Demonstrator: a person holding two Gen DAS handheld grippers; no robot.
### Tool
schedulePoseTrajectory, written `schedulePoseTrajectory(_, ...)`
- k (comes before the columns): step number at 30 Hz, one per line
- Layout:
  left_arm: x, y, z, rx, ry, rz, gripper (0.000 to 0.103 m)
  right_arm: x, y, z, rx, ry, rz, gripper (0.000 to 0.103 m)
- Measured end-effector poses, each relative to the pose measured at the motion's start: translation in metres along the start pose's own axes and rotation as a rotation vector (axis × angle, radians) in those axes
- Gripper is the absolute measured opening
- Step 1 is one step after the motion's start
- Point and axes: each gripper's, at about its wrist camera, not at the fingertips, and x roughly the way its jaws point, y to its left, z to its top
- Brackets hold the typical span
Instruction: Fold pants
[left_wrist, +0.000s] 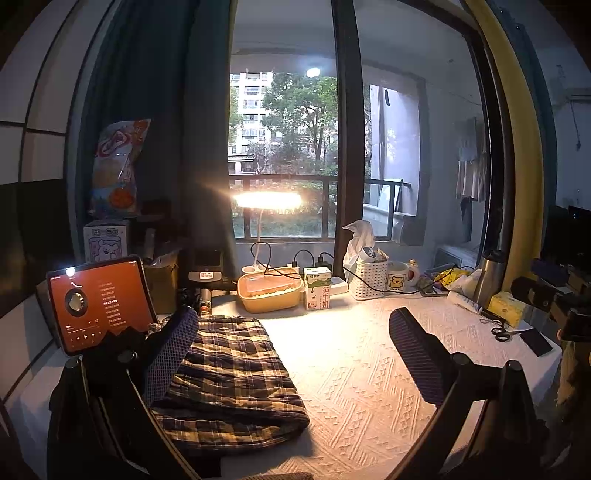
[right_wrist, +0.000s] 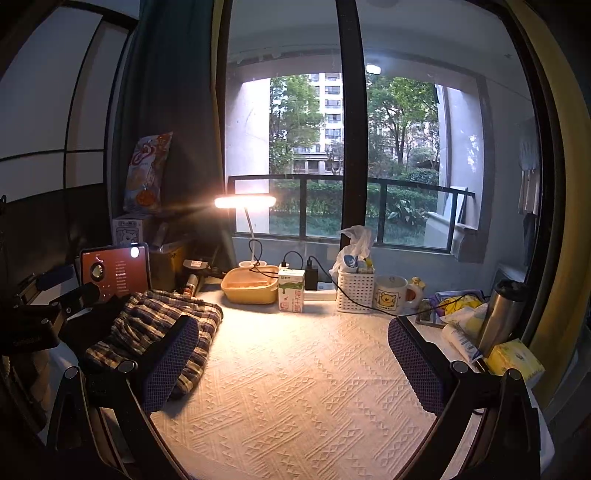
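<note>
The plaid pants lie folded in a compact bundle on the white textured tablecloth, at the left side of the table. They also show in the right wrist view. My left gripper is open and empty, raised above the table, with its left finger over the near left edge of the pants. My right gripper is open and empty, over the tablecloth to the right of the pants. The right gripper's body also shows at the far right of the left wrist view.
A tablet stands at the left. Along the back are a lit desk lamp, a yellow lidded container, a milk carton, a white basket and a mug. A steel bottle, scissors and a phone lie at the right.
</note>
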Motion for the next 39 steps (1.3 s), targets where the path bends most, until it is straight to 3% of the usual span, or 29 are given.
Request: schedulePoseTrajectory(39,0.0013,-0.0006,-0.0009,0.006,0.014,-0.013,0.102,-0.0021,-0.0027,-0.0015,-0.001,0.0,-0.012,0.103)
